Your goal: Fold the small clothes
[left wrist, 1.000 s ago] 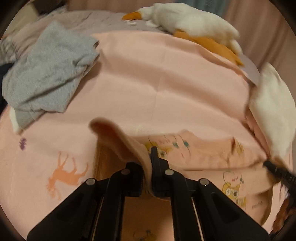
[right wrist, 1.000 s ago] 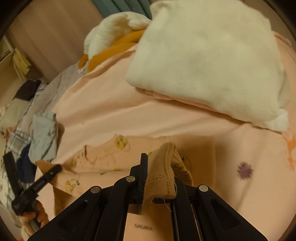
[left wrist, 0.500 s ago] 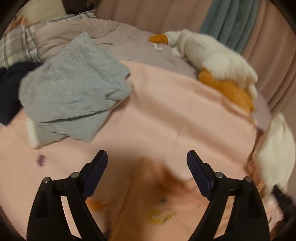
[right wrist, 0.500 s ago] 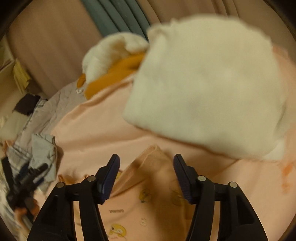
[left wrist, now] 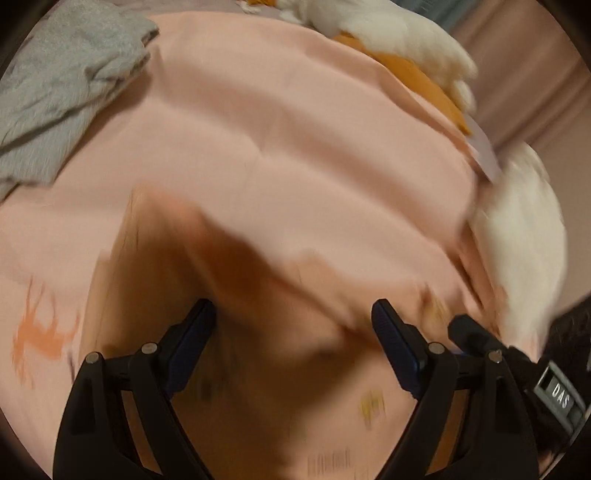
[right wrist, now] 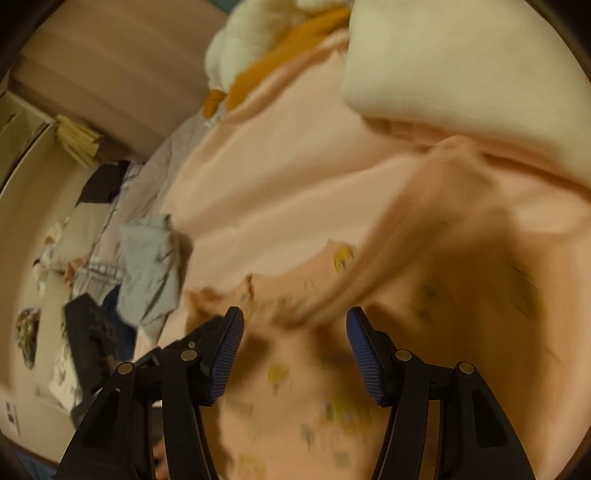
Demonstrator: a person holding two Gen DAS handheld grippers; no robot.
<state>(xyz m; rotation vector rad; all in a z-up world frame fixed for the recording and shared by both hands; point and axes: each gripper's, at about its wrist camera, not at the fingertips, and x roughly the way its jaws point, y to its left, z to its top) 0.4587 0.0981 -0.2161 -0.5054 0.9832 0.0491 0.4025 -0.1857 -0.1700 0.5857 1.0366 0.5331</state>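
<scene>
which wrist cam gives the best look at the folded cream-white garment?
Right wrist view: the folded cream-white garment fills the upper right, its folded edge clear on the pink printed sheet. Left wrist view shows only a blurred white strip at the right edge.

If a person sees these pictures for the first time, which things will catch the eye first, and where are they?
First comes the peach printed garment, lying in the foreground on the pink bedsheet under both open grippers. Next is the thick cream folded cloth at the upper right of the right wrist view. The white and orange plush toy lies at the far edge of the bed, and a grey garment sits crumpled at the upper left.
</scene>
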